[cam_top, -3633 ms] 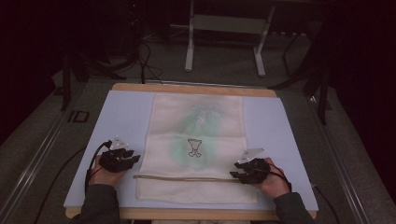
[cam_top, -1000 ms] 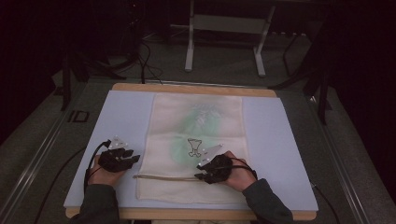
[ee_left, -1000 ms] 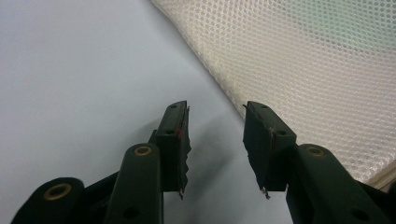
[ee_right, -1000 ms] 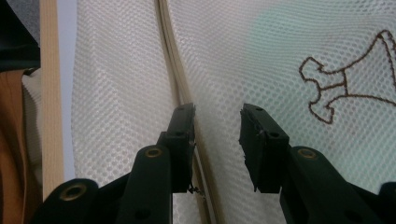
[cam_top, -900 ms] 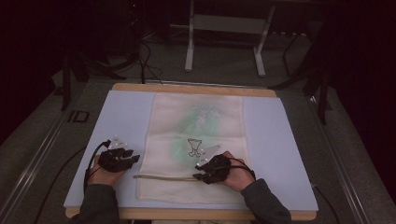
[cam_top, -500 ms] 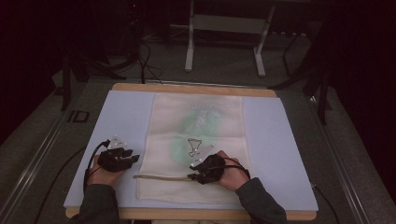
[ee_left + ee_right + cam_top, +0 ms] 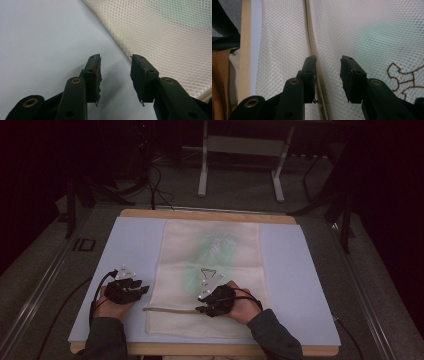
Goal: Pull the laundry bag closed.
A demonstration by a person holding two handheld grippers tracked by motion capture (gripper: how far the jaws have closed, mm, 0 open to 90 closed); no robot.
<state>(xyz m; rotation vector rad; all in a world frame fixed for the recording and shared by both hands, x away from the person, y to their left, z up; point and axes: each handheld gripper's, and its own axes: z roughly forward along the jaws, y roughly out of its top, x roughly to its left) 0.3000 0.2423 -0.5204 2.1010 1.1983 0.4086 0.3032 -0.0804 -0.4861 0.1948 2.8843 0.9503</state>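
Observation:
A cream mesh bag (image 7: 235, 270) lies flat on the light blue mat (image 7: 135, 245), with a tan zipper strip (image 7: 170, 310) running across its near part. My left gripper (image 7: 141, 290) rests on the mat just left of the bag's edge. In the left gripper view it (image 7: 116, 60) is open over bare mat, the mesh (image 7: 162, 32) to its right. My right gripper (image 7: 202, 307) sits on the bag at the zipper's right end. It (image 7: 328, 60) is open on the mesh, with the zipper strip (image 7: 310, 32) running along its left jaw.
A faint green patch (image 7: 215, 245) and a brown stitched mark (image 7: 206, 271) show on the bag. The wooden table edge (image 7: 210, 349) lies close to the person's sleeves. Metal stand legs (image 7: 202, 170) and cables are on the floor beyond the table.
My right gripper has slid left along the zipper line, from the bag's right edge to about its middle. The left gripper has stayed where it was.

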